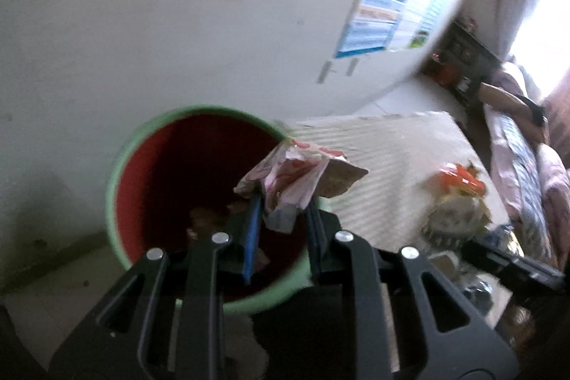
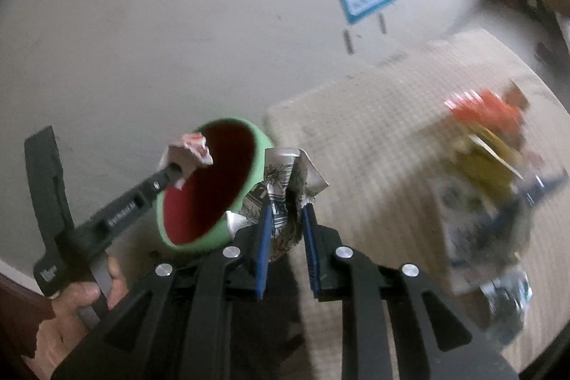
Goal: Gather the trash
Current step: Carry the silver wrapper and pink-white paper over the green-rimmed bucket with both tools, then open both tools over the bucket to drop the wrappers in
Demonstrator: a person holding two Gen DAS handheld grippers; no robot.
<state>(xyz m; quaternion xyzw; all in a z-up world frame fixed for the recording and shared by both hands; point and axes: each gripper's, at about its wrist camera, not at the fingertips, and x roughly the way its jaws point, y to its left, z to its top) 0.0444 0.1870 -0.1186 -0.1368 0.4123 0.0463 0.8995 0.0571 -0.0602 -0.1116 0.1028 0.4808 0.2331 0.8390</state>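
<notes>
Trash fills both grips: the left gripper [image 1: 283,202] is clamped on a pink crumpled wrapper [image 1: 299,177] above the green bin's [image 1: 117,166] red mouth, while the right gripper [image 2: 286,219] is clamped on a crumpled printed wrapper [image 2: 285,180] just beside that bin's rim.

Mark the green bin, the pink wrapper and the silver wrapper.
green bin [image 1: 113,187], left wrist view, left rim.
pink wrapper [image 1: 299,177], left wrist view, crumpled middle.
silver wrapper [image 2: 285,191], right wrist view, printed middle.
</notes>
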